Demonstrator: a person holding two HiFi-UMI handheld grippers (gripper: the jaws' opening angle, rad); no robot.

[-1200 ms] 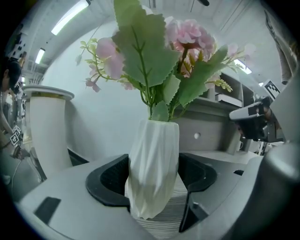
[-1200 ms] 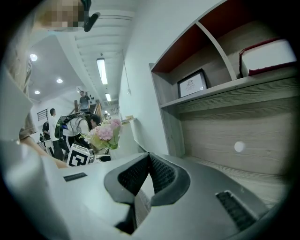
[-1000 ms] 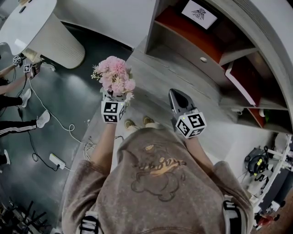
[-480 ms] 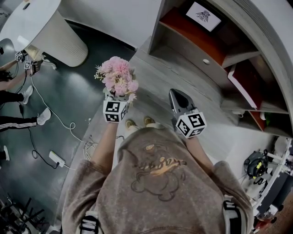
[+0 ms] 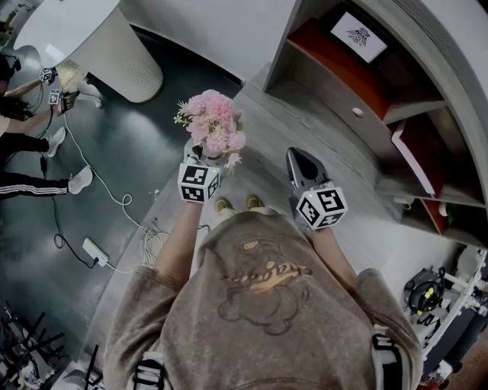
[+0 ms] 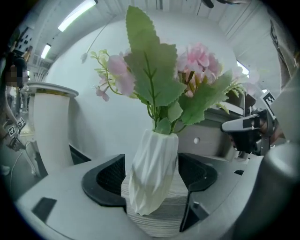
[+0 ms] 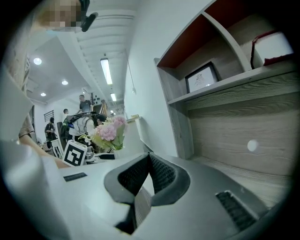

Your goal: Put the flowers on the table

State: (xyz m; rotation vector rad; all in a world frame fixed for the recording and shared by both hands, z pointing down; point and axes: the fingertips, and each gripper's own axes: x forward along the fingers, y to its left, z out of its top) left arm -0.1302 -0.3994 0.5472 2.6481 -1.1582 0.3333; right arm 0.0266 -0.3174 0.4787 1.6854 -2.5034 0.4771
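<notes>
A bunch of pink flowers [image 5: 215,131] with green leaves stands in a white twisted vase [image 6: 152,173]. My left gripper [image 5: 204,160] is shut on the vase's body and holds it upright in the air; in the left gripper view both pads of the left gripper [image 6: 150,180] press its sides. My right gripper [image 5: 300,161] hangs beside it, shut and empty. The right gripper view shows the jaws of the right gripper [image 7: 149,164] closed together and the flowers [image 7: 108,131] off to the left. A white round table [image 5: 69,23] with a ribbed base stands far left.
A grey shelf unit [image 5: 343,68] with red-backed compartments and a framed picture [image 5: 358,36] fills the right. Cables and a power strip [image 5: 95,251] lie on the dark floor. Another person [image 5: 23,145] with grippers stands at the left edge, near the table.
The flowers, the table and the shelf have all slid to the right in the head view. Both grippers keep the same hold and spacing.
</notes>
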